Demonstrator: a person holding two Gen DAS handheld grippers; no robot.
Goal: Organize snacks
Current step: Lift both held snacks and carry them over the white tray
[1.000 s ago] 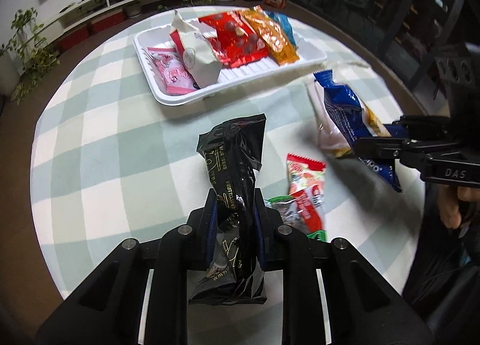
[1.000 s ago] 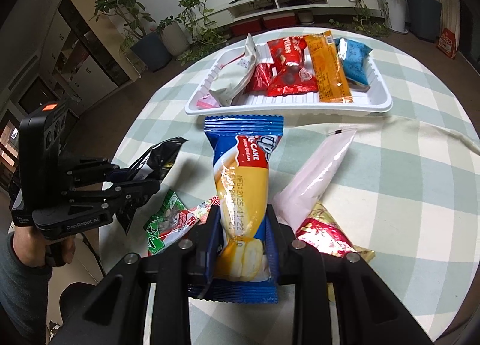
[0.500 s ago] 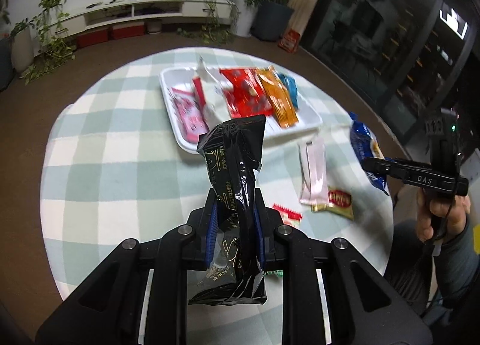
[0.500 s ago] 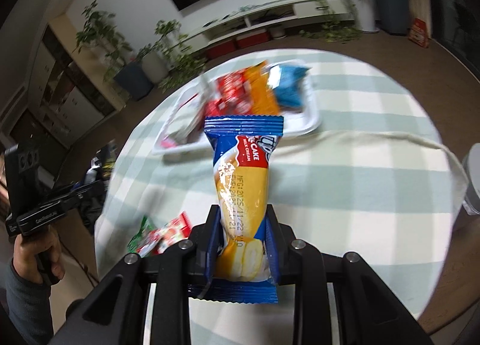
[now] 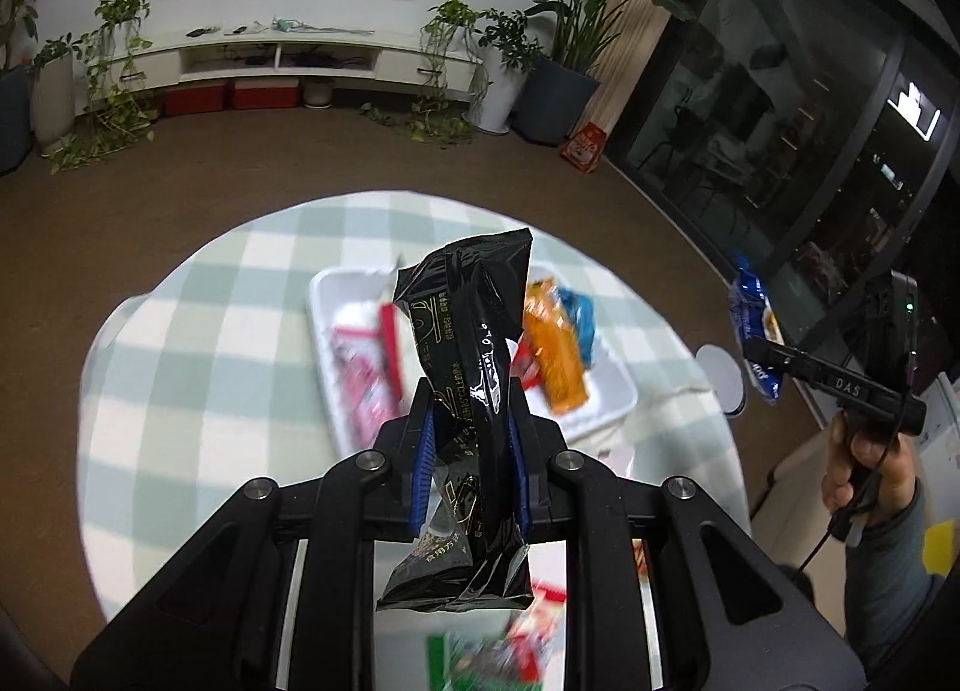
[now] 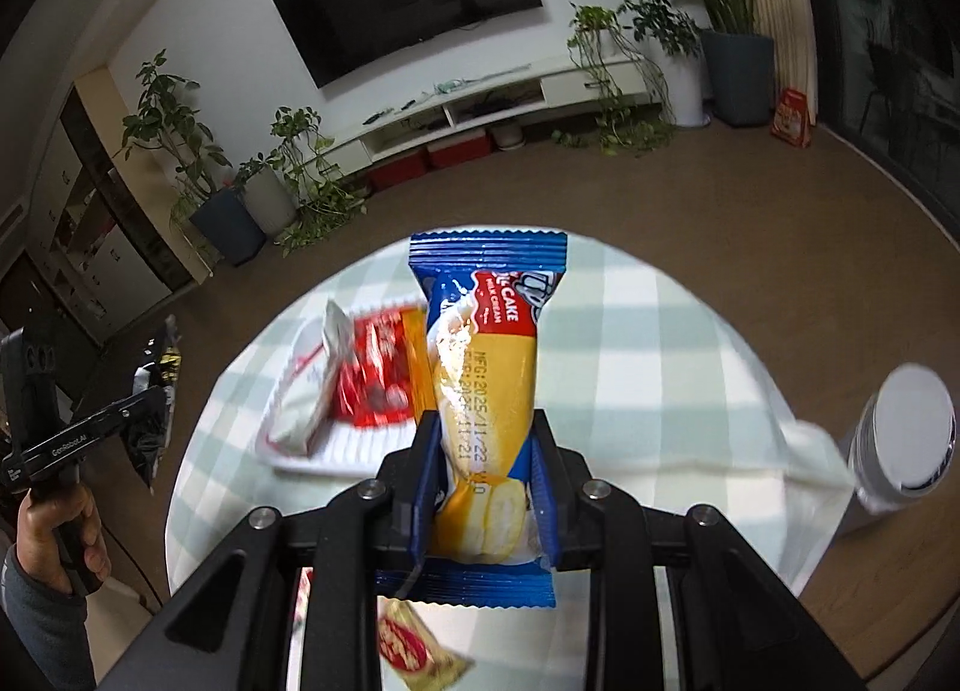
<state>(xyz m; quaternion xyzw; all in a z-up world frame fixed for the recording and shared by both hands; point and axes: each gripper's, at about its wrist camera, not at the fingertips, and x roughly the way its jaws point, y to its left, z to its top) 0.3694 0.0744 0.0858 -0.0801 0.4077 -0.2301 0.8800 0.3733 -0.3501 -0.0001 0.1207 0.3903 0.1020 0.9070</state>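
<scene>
My left gripper (image 5: 469,427) is shut on a black snack packet (image 5: 465,331) and holds it high above the round checked table (image 5: 198,331). My right gripper (image 6: 483,439) is shut on a blue and yellow cake packet (image 6: 486,355), also high above the table. The white tray (image 5: 321,295) lies below with pink, red, orange and blue packets in it; it also shows in the right wrist view (image 6: 282,439). The right gripper with its blue packet shows at the far right of the left wrist view (image 5: 756,349). The left gripper with its black packet shows at the left of the right wrist view (image 6: 150,409).
Loose packets lie on the table near me: a red and green one (image 5: 516,649) and a gold and red one (image 6: 414,643). A white round can (image 6: 906,439) stands off the table's right edge. Brown floor, potted plants and a TV shelf surround the table.
Both grippers have risen well above the table with their packets still held. The table and tray now look smaller and farther below.
</scene>
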